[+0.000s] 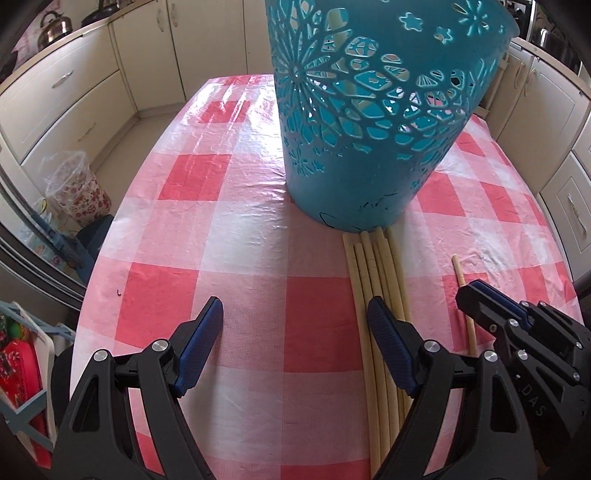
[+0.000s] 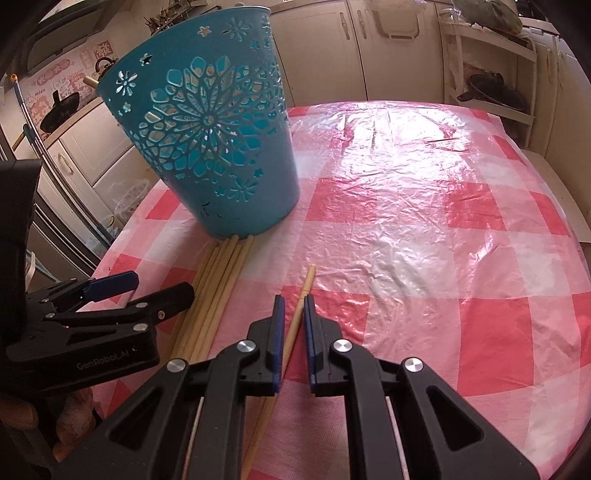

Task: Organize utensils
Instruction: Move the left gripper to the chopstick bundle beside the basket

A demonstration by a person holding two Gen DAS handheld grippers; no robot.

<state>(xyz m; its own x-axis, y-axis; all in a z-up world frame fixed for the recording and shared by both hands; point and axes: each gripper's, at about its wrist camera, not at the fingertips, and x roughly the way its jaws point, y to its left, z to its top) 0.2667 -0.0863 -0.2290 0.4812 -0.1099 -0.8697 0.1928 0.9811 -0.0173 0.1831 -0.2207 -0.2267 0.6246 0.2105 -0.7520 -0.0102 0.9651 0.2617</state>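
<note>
A teal cut-out basket (image 1: 369, 129) (image 2: 207, 147) stands on the pink checked tablecloth (image 1: 236, 229) and holds at least one pale stick (image 1: 338, 29). A bundle of several long wooden sticks (image 1: 373, 266) (image 2: 218, 280) lies flat with its ends against the basket's base. My left gripper (image 1: 295, 306) (image 2: 159, 286) is open just above the cloth; its right finger hangs over the bundle and nothing is between the fingers. My right gripper (image 2: 294, 301) (image 1: 471, 290) is shut on a single stick (image 2: 306, 284) (image 1: 458, 271) that lies apart, to the right of the bundle.
Cream kitchen cabinets (image 1: 74, 96) ring the table. A flowered bin with a plastic liner (image 1: 79, 188) stands on the floor to the left. A white shelf rack with a dark pan (image 2: 491, 92) stands beyond the far right corner. The cloth (image 2: 424, 221) right of the basket is glossy and wrinkled.
</note>
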